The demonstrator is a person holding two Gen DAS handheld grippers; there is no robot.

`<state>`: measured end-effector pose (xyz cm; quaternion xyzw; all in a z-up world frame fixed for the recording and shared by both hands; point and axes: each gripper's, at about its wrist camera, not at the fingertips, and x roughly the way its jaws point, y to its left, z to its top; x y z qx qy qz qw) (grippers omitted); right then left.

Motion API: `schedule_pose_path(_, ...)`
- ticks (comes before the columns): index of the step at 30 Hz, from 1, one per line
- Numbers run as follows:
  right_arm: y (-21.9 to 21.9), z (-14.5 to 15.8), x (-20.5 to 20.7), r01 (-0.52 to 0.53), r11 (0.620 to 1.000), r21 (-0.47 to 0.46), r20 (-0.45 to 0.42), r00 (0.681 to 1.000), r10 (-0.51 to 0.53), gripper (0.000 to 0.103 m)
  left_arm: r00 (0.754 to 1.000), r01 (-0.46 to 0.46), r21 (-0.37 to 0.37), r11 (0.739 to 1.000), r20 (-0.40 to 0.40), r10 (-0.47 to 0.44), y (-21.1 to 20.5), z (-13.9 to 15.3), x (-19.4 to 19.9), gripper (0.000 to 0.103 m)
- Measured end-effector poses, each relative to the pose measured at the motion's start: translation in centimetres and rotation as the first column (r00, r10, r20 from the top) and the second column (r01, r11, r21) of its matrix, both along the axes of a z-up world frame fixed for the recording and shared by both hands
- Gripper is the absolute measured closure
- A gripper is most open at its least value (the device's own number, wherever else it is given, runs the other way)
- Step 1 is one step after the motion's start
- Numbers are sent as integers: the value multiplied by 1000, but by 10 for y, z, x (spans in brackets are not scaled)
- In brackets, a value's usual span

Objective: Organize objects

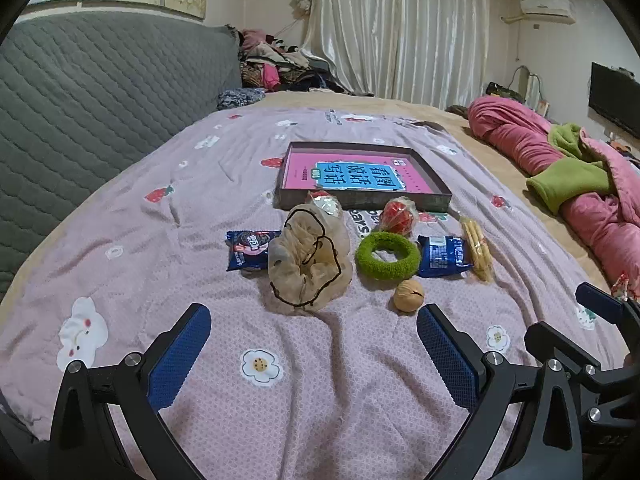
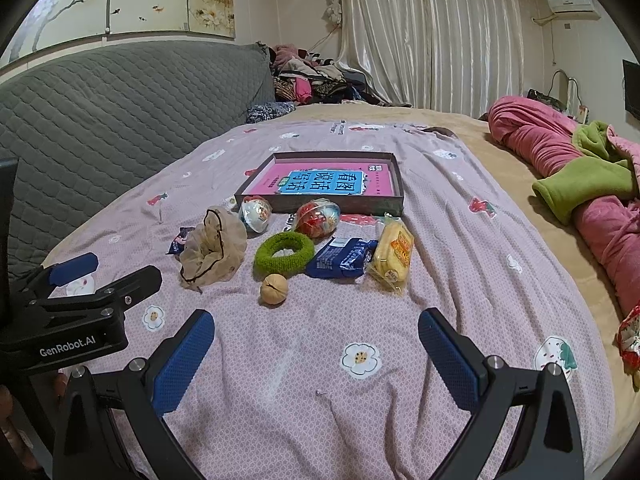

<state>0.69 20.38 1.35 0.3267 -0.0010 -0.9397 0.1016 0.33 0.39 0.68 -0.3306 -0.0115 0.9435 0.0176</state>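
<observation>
A shallow dark box (image 2: pixel 320 204) lies flat on the bed, holding a pink book with a blue label (image 2: pixel 320 182). All else lies in front of the box. Touching its front wall sit two clear toy eggs, one pale (image 2: pixel 255 213), one red (image 2: pixel 318 218). Nearer than the eggs lie a beige mesh scrunchie (image 2: pixel 212 250), a green fuzzy ring (image 2: pixel 284 254), a blue snack packet (image 2: pixel 342 263) and a yellow biscuit pack (image 2: pixel 394 256). A second blue packet (image 1: pixel 250 250) lies left of the scrunchie. A walnut (image 2: pixel 273 289) lies farthest from the box.
</observation>
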Motion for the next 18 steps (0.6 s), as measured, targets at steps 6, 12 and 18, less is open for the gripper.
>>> schedule_pose_path(6, 0, 0, 0, -4, 1000, -2, -1, 1000, 4, 0, 1000, -1, 4, 1000, 0, 1, -1, 0, 0, 0)
schedule_pose_path(12, 1, -1, -2, -7, 1000, -5, 3, 1000, 7, 0, 1000, 6, 28, 1000, 17, -7, -3, -3, -2, 0)
schedule_pose_path(18, 2, 0, 0, -3, 1000, -9, 3, 1000, 3, 0, 1000, 13, 40, 999, 21, -14, -2, -3, -2, 0)
